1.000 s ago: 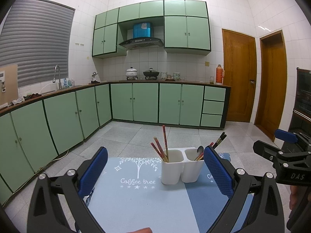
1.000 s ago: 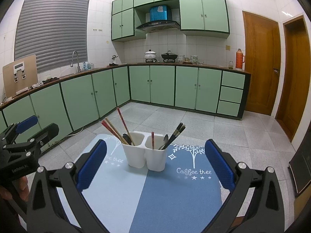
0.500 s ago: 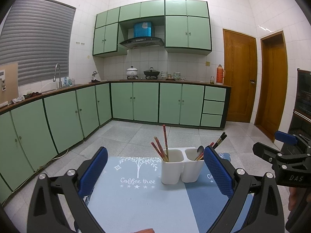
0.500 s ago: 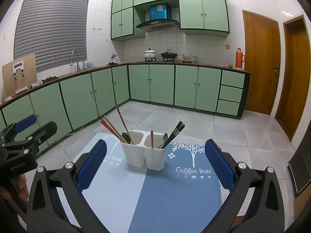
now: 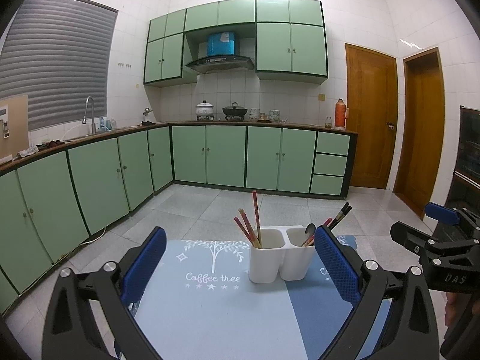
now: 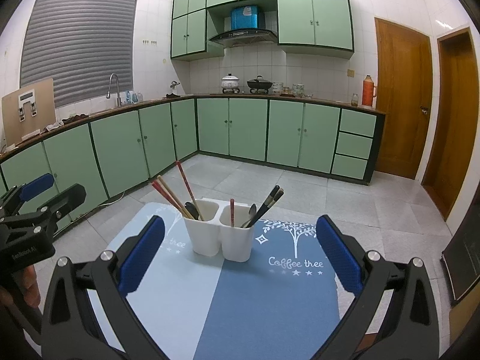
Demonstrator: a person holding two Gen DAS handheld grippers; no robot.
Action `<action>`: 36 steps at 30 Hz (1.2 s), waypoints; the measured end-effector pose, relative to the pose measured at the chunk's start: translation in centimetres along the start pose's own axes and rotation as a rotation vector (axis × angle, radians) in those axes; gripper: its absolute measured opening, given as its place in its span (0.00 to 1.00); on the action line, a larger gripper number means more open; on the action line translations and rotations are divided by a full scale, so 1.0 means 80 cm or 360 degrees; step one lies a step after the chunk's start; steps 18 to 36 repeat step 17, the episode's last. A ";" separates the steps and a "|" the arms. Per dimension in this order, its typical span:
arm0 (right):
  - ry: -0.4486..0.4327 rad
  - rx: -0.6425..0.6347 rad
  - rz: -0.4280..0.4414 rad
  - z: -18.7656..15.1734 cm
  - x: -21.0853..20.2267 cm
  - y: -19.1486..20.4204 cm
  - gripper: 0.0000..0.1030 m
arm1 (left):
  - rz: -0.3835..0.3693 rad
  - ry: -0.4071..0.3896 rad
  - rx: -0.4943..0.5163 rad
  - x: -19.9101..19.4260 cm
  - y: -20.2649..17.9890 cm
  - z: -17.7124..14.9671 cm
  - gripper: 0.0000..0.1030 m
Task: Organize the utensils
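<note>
A white two-compartment utensil holder (image 5: pixel 280 259) (image 6: pixel 219 234) stands on a blue placemat (image 5: pixel 216 309) (image 6: pixel 264 297). Its left compartment holds red and tan chopsticks (image 6: pixel 174 192) (image 5: pixel 250 225) and a dark spoon (image 6: pixel 191 210). Its right compartment holds a red chopstick (image 6: pixel 232 211), a metal spoon (image 6: pixel 251 213) (image 5: pixel 309 231) and dark chopsticks (image 6: pixel 268 204) (image 5: pixel 340 216). My left gripper (image 5: pixel 240 265) is open and empty, short of the holder. My right gripper (image 6: pixel 240 253) is open and empty, the holder between its fingers further ahead. Each gripper shows at the edge of the other's view.
The placemat's far edge meets a grey tiled floor (image 6: pixel 345 198). Green cabinets (image 6: pixel 234 129) with a counter line the far and left walls. Wooden doors (image 6: pixel 402 99) stand at the right. A dark appliance (image 6: pixel 462 258) sits at the right edge.
Both grippers have shifted only slightly; the holder sits a little higher in the right wrist view. Nothing was grasped or released.
</note>
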State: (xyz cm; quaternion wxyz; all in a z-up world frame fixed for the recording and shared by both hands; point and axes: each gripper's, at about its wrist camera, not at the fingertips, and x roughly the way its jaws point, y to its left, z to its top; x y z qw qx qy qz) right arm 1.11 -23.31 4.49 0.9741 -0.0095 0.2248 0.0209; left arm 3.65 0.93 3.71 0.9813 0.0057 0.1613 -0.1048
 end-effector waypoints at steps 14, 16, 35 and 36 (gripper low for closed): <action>0.0001 0.0016 -0.0006 -0.001 0.002 -0.005 0.95 | 0.0003 0.0006 -0.0001 0.002 -0.001 -0.003 0.94; 0.0001 0.0017 -0.0007 -0.001 0.002 -0.003 0.95 | 0.0005 0.0007 -0.0004 0.003 -0.002 -0.004 0.94; 0.0001 0.0017 -0.0007 -0.001 0.002 -0.004 0.95 | 0.0006 0.0008 -0.0004 0.004 -0.003 -0.005 0.94; 0.0001 0.0017 -0.0007 -0.001 0.002 -0.004 0.95 | 0.0006 0.0008 -0.0004 0.004 -0.003 -0.005 0.94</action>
